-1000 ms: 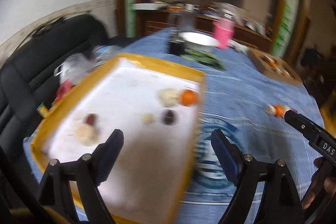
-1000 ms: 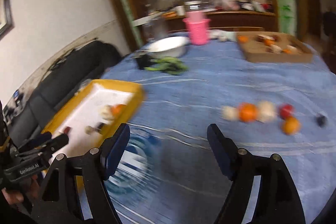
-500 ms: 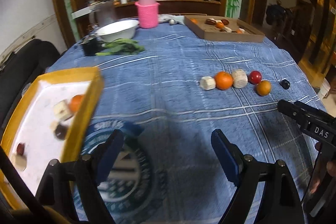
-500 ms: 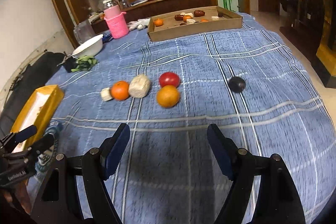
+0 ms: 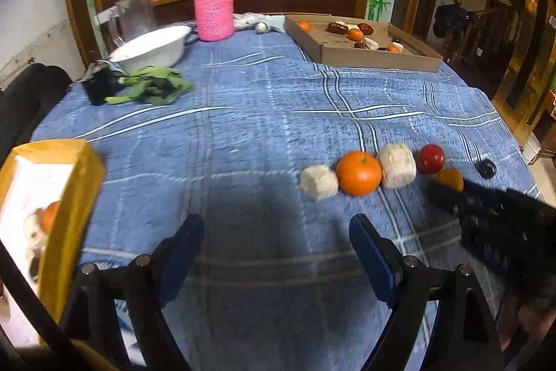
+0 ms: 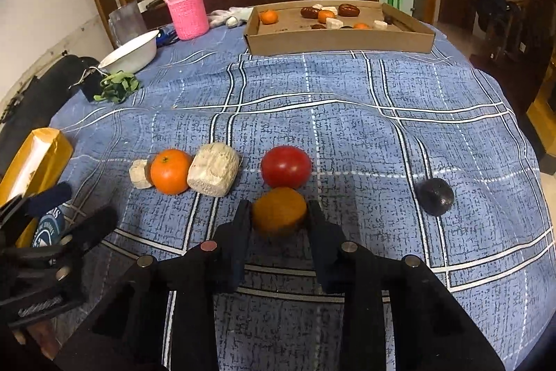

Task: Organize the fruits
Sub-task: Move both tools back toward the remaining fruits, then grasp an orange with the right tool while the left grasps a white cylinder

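**Item: dull orange fruit, now between the right jaws**

Right gripper (image 6: 279,214): jaws closing on the dull orange round fruit (image 6: 279,209); half a second ago they stood wide with nothing between them, short of the fruit row. The pads now flank the fruit on both sides and appear to touch it. The fruit sits on the blue checked tablecloth (image 6: 347,113), touching the near side of the glossy red round fruit (image 6: 285,166).

Left gripper (image 5: 274,233): jaws spread, nothing between them, hanging over bare cloth near the bright orange mandarin (image 5: 359,172).

Other loose stock, left to right: small pale cube (image 6: 140,174), bright mandarin, large pale rough block (image 6: 213,174), red fruit, and, well apart on the right, a dark purple round fruit (image 6: 435,196).

Receptacles: yellow-rimmed white tray (image 5: 66,197) at near left, already holding several pieces; brown cardboard tray (image 6: 333,37) at the far side, likewise stocked.

Assessment: both views have swung from the yellow tray toward the row, so another pick seems to be starting. Once the grip firms, a lift and carry to a tray should follow; which tray cannot be told.
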A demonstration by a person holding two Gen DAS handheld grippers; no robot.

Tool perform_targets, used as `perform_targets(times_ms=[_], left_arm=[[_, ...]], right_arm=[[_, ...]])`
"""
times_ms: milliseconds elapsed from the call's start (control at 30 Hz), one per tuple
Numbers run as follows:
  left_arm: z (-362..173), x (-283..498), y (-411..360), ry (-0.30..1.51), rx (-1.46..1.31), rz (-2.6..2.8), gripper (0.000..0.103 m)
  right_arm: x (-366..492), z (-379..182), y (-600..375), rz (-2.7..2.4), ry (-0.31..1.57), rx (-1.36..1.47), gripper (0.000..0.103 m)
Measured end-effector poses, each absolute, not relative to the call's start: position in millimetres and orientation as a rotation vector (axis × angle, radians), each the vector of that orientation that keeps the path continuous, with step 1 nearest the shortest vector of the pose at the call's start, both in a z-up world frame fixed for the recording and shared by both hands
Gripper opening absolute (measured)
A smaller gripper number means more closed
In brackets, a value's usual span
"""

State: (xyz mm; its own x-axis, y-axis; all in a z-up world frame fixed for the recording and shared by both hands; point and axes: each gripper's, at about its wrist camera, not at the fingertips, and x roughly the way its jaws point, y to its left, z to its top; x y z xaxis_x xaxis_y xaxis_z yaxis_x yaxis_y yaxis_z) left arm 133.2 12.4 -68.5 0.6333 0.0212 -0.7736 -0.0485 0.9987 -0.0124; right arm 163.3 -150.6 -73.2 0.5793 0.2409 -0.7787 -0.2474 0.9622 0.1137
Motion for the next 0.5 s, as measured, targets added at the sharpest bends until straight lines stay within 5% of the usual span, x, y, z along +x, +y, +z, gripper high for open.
perform_targets(times_ms=[100, 167, 233, 333, 500], left_arm=[[-73.7, 148.0, 7.0, 0.887, -0.034, 0.038, 0.086], [-77.2, 156.5, 2.1, 0.893, -0.023, 0.03, 0.077], [-78.4, 161.9, 1.3, 0.89, -0.029, 0.037, 0.047], [-81.5, 169.5, 1.5, 0.906, -0.018, 0.049, 0.027], [-79.2, 160.6, 7.5, 0.906, -0.024, 0.019, 0.02]], right_arm=[[160.2, -71.2, -156.1, 0.283, 0.901, 0.003, 0.031], [157.6, -69.7, -160.3, 0.276, 0.895, 0.02, 0.031], [154.6, -69.1, -164.8, 0.274, 0.894, 0.033, 0.031], [150.1, -67.6, -167.6, 0.276, 0.888, 0.045, 0.031], [137.9, -63.4, -167.6, 0.287, 0.877, 0.061, 0.031]])
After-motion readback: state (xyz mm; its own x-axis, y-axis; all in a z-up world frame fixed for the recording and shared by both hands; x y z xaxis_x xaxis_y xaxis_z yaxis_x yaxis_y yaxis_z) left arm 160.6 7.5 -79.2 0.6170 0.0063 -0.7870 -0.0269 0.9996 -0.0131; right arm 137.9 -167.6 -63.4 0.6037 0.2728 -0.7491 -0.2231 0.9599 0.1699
